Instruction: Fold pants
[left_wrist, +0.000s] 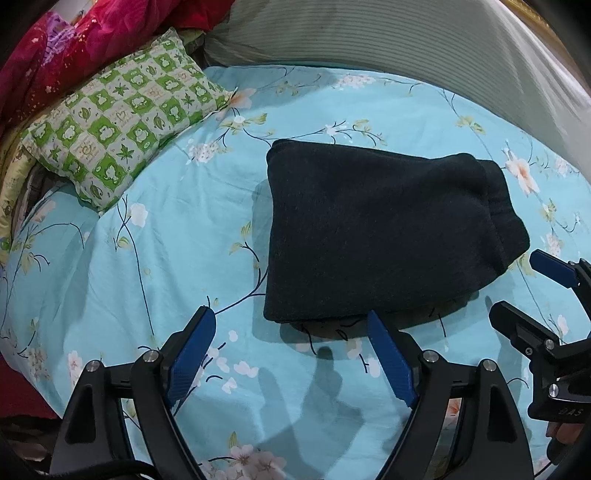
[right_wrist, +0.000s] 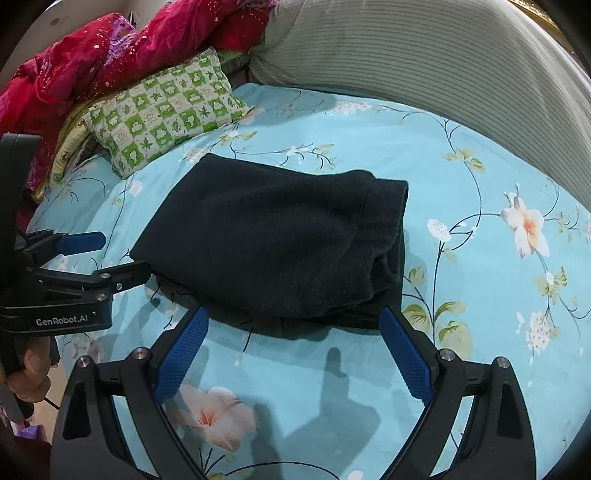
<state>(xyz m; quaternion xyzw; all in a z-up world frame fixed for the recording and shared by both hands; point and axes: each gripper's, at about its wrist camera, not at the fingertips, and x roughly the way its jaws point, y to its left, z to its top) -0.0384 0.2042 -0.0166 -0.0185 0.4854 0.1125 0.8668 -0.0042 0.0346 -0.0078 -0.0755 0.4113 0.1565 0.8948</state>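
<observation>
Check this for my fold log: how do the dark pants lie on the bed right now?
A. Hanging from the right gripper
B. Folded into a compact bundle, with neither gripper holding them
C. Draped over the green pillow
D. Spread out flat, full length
B: the pants lie folded on the sheet, with the left gripper and the right gripper open and empty.

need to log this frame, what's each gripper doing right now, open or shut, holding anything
Left gripper: open, holding nothing, just short of the folded black pants.
Right gripper: open, holding nothing, at the near edge of the pants.
</observation>
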